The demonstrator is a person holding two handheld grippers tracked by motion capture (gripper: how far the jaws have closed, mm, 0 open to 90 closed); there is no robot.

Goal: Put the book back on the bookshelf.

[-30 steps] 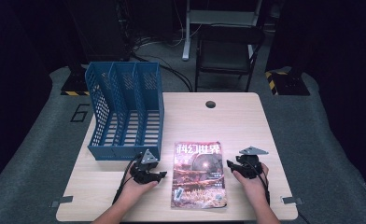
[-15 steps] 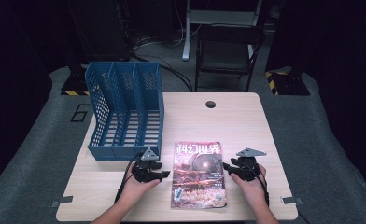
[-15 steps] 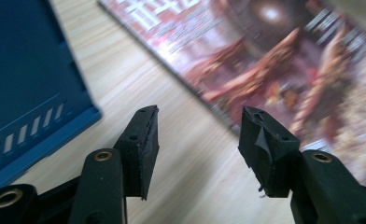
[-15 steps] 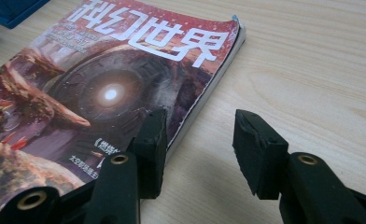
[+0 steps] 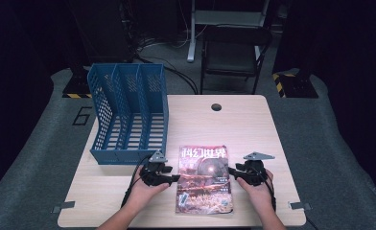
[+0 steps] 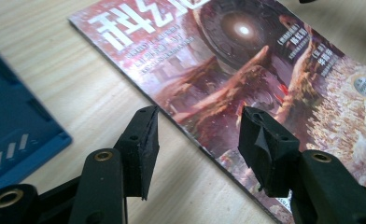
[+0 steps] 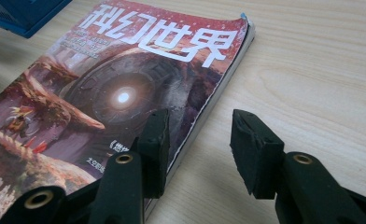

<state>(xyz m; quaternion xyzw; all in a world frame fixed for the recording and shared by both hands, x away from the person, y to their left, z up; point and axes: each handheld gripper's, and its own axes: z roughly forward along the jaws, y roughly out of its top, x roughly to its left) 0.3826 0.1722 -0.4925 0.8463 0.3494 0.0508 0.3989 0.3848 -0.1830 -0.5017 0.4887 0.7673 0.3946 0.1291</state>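
Note:
A magazine with a red science-fiction cover lies flat near the table's front edge. My left gripper is at its left side, open. In the left gripper view the magazine has its spine edge running between the jaws of that gripper, one jaw over wood and one over the cover. My right gripper is at the right side, open. In the right gripper view the page edge of the magazine lies between the jaws of that gripper. Both pairs of jaws have just been closing and press nothing.
A blue three-slot file rack stands on the wooden table at the back left, just behind my left hand; its corner is close by. A cable hole sits near the far edge. A dark chair stands beyond the table.
Both grippers have edged a little inward to the magazine's two sides, and their jaws stand narrower. The magazine has not moved.

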